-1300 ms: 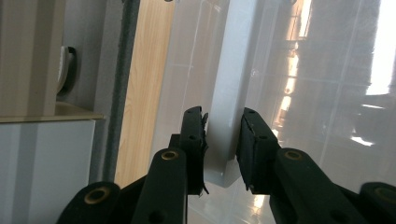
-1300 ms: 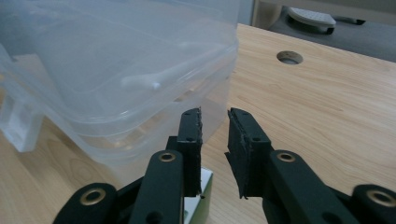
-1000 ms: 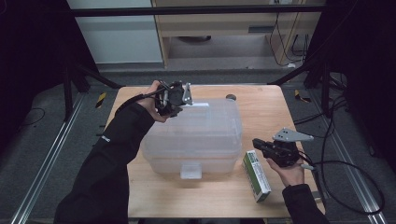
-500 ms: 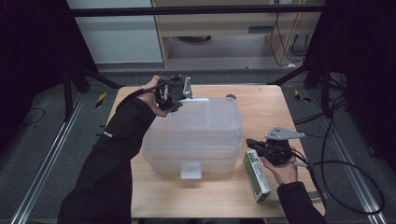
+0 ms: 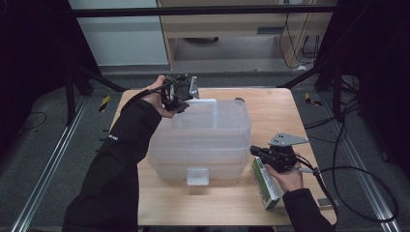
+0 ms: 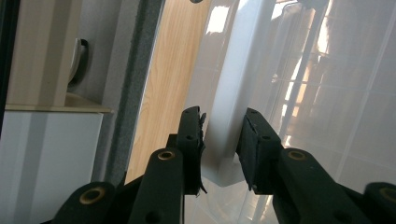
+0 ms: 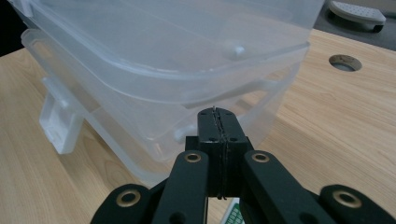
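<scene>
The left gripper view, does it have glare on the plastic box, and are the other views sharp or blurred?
Left gripper view: bright glare streaks on the clear box and its white clip, with the near fingers slightly soft. Right gripper view: even light, the box wall and wooden table sharp. High view: dark surroundings, the table lit, the green carton a little soft.

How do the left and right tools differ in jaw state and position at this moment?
The left tool is at the clear bin's far edge, jaws apart around the white latch. The right tool sits at the bin's right side, jaws shut on nothing, above the green box. Both are hand-held.
</scene>
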